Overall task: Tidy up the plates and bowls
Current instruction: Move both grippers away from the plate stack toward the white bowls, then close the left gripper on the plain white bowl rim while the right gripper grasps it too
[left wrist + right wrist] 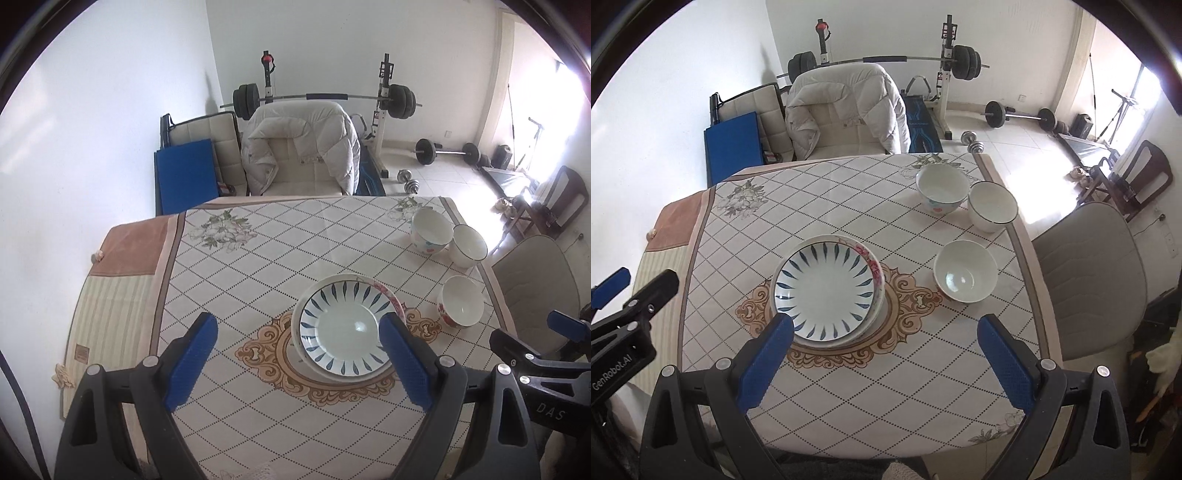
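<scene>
Stack of plates, white blue-petal plate [827, 286] topmost, at centre of the checked tablecloth table [849, 398]. Three white ceramic bowls [965, 270] unstacked toward two o'clock. Left gripper [299, 363] and right gripper [886, 363]: jaws wide apart, empty, above table.

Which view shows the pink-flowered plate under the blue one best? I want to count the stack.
Right wrist view: the pink-flowered plate shows a long rim arc. In the left wrist view it shows a shorter arc.
</scene>
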`<state>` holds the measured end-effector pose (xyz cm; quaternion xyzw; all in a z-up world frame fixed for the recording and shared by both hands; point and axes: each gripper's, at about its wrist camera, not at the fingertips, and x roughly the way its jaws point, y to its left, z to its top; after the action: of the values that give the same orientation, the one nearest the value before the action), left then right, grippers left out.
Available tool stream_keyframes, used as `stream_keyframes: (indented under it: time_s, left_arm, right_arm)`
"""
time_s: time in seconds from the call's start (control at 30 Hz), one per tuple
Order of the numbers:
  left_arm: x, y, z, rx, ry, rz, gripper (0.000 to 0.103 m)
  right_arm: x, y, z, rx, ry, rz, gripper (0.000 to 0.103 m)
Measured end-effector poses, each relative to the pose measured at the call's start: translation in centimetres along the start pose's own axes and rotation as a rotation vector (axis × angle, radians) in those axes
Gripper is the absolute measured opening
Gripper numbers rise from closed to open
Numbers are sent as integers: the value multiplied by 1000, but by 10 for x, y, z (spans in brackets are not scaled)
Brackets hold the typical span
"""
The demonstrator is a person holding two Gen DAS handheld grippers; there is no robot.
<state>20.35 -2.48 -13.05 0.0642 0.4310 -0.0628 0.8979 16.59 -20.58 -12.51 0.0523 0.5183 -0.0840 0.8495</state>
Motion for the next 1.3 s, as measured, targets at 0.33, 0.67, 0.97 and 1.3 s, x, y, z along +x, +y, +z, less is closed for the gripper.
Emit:
stream_keyframes:
  time_s: [0.33,0.67,0.97,1.3]
  left_arm:
    - [41,-70,29,91,-13,-8,90]
    - [185,-194,53,178,349,-173,77]
    - [306,-249,27,138,645,-214,48]
    - [323,-268,4,107,726,-255,12]
  right_arm:
    - [16,-99,-1,159,-77,58,101]
    - [170,-208,22,251,253,153,101]
    - [304,-242,40,263,467,334,84]
    - [360,-228,42,225,585,366,14]
